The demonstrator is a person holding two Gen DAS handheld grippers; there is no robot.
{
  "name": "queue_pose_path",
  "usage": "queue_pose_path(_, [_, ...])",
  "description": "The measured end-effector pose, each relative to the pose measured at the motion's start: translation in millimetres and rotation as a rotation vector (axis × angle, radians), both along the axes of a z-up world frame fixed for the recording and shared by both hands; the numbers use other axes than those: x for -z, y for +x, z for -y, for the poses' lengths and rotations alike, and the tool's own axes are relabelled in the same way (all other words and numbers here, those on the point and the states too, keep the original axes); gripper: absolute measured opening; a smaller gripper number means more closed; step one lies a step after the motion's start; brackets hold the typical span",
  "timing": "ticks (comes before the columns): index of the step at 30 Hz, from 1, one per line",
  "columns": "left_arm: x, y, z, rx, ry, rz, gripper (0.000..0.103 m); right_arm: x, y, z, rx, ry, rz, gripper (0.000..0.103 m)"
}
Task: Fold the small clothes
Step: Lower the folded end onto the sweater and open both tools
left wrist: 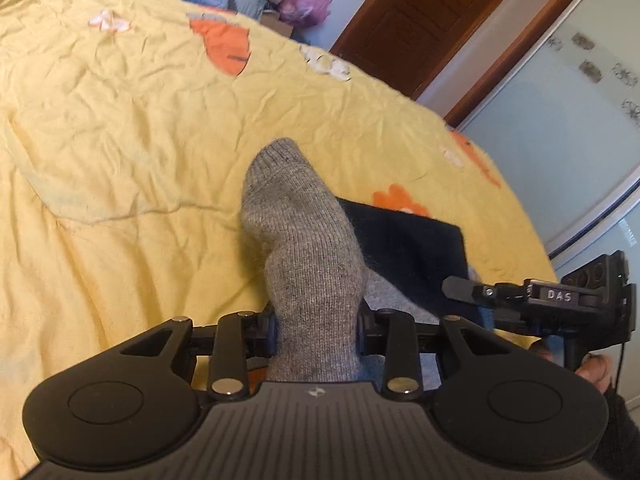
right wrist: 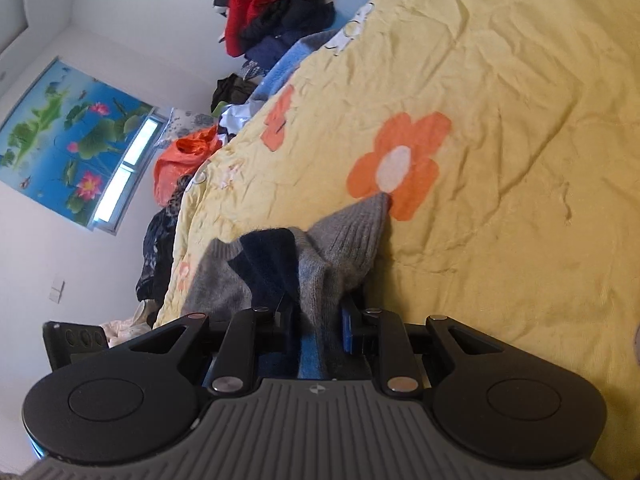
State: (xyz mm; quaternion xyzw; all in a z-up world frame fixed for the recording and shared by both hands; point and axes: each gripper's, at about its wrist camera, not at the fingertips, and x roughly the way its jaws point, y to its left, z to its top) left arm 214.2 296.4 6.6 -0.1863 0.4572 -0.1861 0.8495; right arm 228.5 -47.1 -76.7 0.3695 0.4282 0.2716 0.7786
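Observation:
A grey knitted sock [left wrist: 304, 240] rises from between the jaws of my left gripper [left wrist: 318, 326], which is shut on it, toe end pointing away over the yellow bedspread [left wrist: 120, 120]. A dark navy cloth [left wrist: 404, 252] lies just right of it. The right gripper [left wrist: 532, 300] comes in from the right edge of the left wrist view, its tip at the navy cloth. In the right wrist view, my right gripper [right wrist: 320, 320] is shut on bunched grey sock fabric [right wrist: 344, 248] together with the navy cloth [right wrist: 268, 260].
The bedspread [right wrist: 500, 100] carries orange flower prints. Piled clothes [right wrist: 276, 12] and an orange bag [right wrist: 180, 160] line its far edge. A brown door [left wrist: 420, 12] and pale wardrobe panels [left wrist: 560, 120] stand beyond the bed. A hand [left wrist: 596, 368] holds the right gripper.

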Motion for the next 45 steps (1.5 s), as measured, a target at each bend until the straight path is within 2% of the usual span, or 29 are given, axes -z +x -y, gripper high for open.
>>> queue_pose_path(3, [10.8,2.1,-4.5,-0.008,-0.041,0.001,0.034,6.9,-0.9,4.5,0.021,0.011,-0.017,0.027])
queue_pose_path(5, [11.4,1.4,-4.9,0.007,-0.038,0.006,0.038,6.5,-4.9,5.3,0.035,0.006,-0.018,0.028])
queue_pose_path(7, [8.8,1.3,-8.2,0.012,-0.048,-0.014,0.043,1.9,-8.2,4.9,0.058,-0.009,-0.04,0.043])
queue_pose_path(8, [6.2,-1.1,-12.8,0.003,-0.07,-0.022,0.045,-1.4,-10.7,5.4,0.066,-0.03,-0.065,0.055])
queue_pose_path(11, [-7.3,-29.3,-29.1,-0.024,-0.148,-0.03,0.065,-17.6,-40.5,13.3,0.033,-0.052,-0.038,0.071])
queue_pose_path(12, [-8.4,-44.5,-36.5,-0.015,-0.19,-0.029,0.071,-21.8,-55.9,16.0,0.002,-0.062,-0.025,0.072])
queue_pose_path(15, [1.7,-90.6,-54.0,-0.004,-0.31,-0.067,0.071,-24.1,-102.9,22.7,-0.078,-0.112,-0.019,0.072])
queue_pose_path(17, [11.7,-112.7,-54.3,0.008,-0.326,-0.093,0.071,-21.2,-127.1,24.6,-0.108,-0.103,-0.041,0.072])
queue_pose_path(22, [29.1,-134.3,-35.9,0.052,-0.383,-0.136,0.069,-20.2,-148.4,13.9,-0.129,-0.102,-0.064,0.071])
queue_pose_path(23, [29.3,-133.3,-32.0,0.058,-0.385,-0.144,0.069,-20.2,-147.1,11.1,-0.131,-0.091,-0.08,0.067])
queue_pose_path(24, [29.1,-131.5,-28.0,0.063,-0.38,-0.149,0.061,-19.6,-145.6,7.0,-0.138,-0.094,-0.091,0.046])
queue_pose_path(25, [28.4,-131.0,-23.3,0.07,-0.356,-0.153,0.029,-17.1,-144.5,1.5,-0.147,-0.111,-0.113,0.03])
queue_pose_path(26, [28.5,-129.3,-17.4,0.081,-0.311,-0.17,0.016,-12.6,-144.0,-4.0,-0.15,-0.129,-0.132,0.021])
queue_pose_path(27, [29.0,-127.6,-13.7,0.081,-0.269,-0.181,0.015,-12.0,-144.4,-7.6,-0.144,-0.138,-0.12,0.021])
queue_pose_path(29, [25.7,-130.3,-12.4,0.079,-0.25,-0.186,0.013,-20.1,-151.1,-10.0,-0.146,-0.144,-0.084,0.02])
queue_pose_path(33, [-9.1,-144.4,-17.0,0.119,-0.233,-0.103,0.013,-50.9,-179.5,-2.5,-0.165,-0.118,-0.005,0.02])
queue_pose_path(36, [-21.8,-161.6,-18.2,0.184,-0.214,-0.082,0.013,-53.6,-206.2,-1.5,-0.197,-0.124,-0.001,0.02])
queue_pose_path(40, [-11.2,-184.3,-14.8,0.233,-0.154,-0.113,0.013,-39.4,-235.4,-1.6,-0.211,-0.109,-0.032,0.02])
queue_pose_path(45, [13.3,-191.4,-26.3,0.199,-0.17,-0.166,0.013,-13.9,-248.7,2.2,-0.185,-0.074,-0.082,0.02])
